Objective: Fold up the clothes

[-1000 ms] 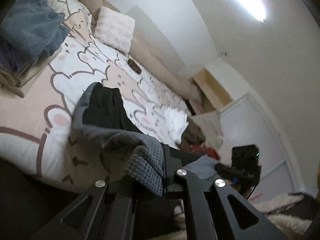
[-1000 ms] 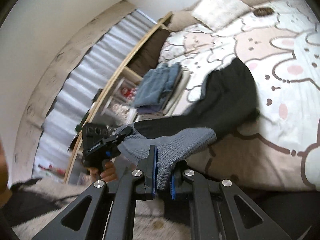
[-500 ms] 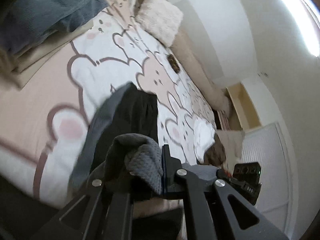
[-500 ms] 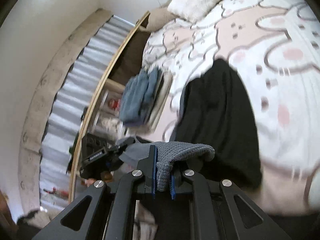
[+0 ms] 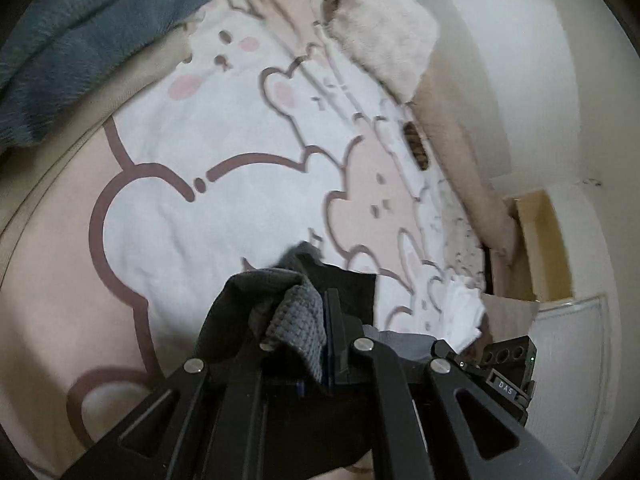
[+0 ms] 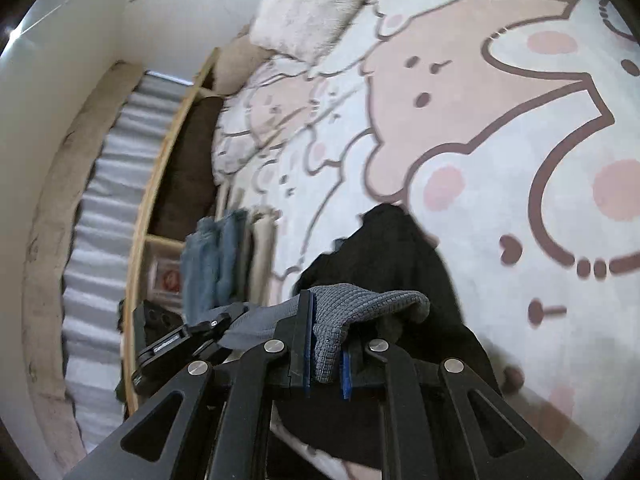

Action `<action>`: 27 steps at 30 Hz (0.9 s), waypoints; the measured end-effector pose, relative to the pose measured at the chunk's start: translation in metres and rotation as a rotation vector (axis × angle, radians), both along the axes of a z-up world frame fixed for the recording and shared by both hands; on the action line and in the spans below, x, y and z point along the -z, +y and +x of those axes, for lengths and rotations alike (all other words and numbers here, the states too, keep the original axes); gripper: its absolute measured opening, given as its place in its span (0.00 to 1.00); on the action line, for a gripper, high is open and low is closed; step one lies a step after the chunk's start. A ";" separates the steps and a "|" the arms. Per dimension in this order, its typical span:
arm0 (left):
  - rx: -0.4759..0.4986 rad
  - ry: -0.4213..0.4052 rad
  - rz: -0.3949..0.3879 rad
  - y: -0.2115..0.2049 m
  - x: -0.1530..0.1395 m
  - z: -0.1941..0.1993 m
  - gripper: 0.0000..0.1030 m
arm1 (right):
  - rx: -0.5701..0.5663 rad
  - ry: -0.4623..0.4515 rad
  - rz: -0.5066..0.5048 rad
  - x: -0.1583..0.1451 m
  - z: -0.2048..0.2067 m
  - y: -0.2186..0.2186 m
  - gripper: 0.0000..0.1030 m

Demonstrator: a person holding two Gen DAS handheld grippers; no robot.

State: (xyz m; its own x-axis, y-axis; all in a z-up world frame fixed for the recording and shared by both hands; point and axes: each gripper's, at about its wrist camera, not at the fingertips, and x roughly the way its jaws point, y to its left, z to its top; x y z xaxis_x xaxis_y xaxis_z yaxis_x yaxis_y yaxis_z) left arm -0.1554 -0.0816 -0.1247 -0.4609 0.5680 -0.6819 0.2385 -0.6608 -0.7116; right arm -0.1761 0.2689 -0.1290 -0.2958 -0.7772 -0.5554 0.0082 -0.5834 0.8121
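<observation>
The dark grey garment [image 6: 360,308], a waffle-knit piece with a black smooth side, hangs from both grippers over the cartoon-print bedspread [image 5: 224,208]; one pinched edge bunches between the fingers of the right gripper [image 6: 325,344], and its black body drapes away ahead of those fingers onto the bed; another edge is bunched against the fingers of the left gripper [image 5: 320,336], the rest falling below and ahead of them. By its look the cloth is soft, limp and light, with no stiffness to hold a crease unaided; I judge it will sag wherever it is not supported, so corners or a hem edge, taken well apart, give the best control; the knit texture should grip the pads rather than slip.

The right gripper's fingers are nearly closed, blue pads pressing a thick fold of knit from both sides; the left gripper's fingers also sit close together with knit cloth wedged at the blue pad, so both have hold of the garment.

Beyond the left fingers, up and to the left, lies a stack of folded clothes [image 5: 80,40] topped with blue; a fluffy cushion [image 5: 384,36] sits farther ahead; white crumpled cloth [image 5: 460,312] lies to the right of those fingers.
</observation>
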 end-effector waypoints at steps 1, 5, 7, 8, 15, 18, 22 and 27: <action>-0.004 -0.031 0.006 -0.001 0.009 -0.005 0.13 | 0.007 -0.020 0.005 0.007 -0.007 -0.001 0.12; -0.037 -0.109 0.068 -0.007 0.029 -0.016 0.36 | 0.045 -0.155 -0.007 0.046 -0.027 -0.001 0.12; -0.054 -0.117 0.122 -0.012 0.030 -0.020 0.37 | 0.057 -0.190 -0.039 0.057 -0.032 0.000 0.13; -0.063 -0.116 0.149 -0.014 0.030 -0.023 0.39 | 0.060 -0.200 -0.066 0.059 -0.035 0.000 0.13; -0.157 -0.105 0.290 -0.025 0.029 -0.041 0.46 | 0.243 -0.401 -0.362 0.092 -0.043 0.016 0.39; -0.196 -0.100 0.348 -0.030 0.029 -0.048 0.46 | 0.425 -0.397 -0.561 0.104 -0.036 0.029 0.96; -0.046 -0.048 0.241 -0.016 0.012 -0.038 0.46 | 0.479 -0.340 -0.756 0.100 -0.030 0.043 0.96; 0.204 0.083 -0.038 0.019 -0.014 0.003 0.47 | 0.350 -0.178 -0.556 0.061 -0.006 0.067 0.96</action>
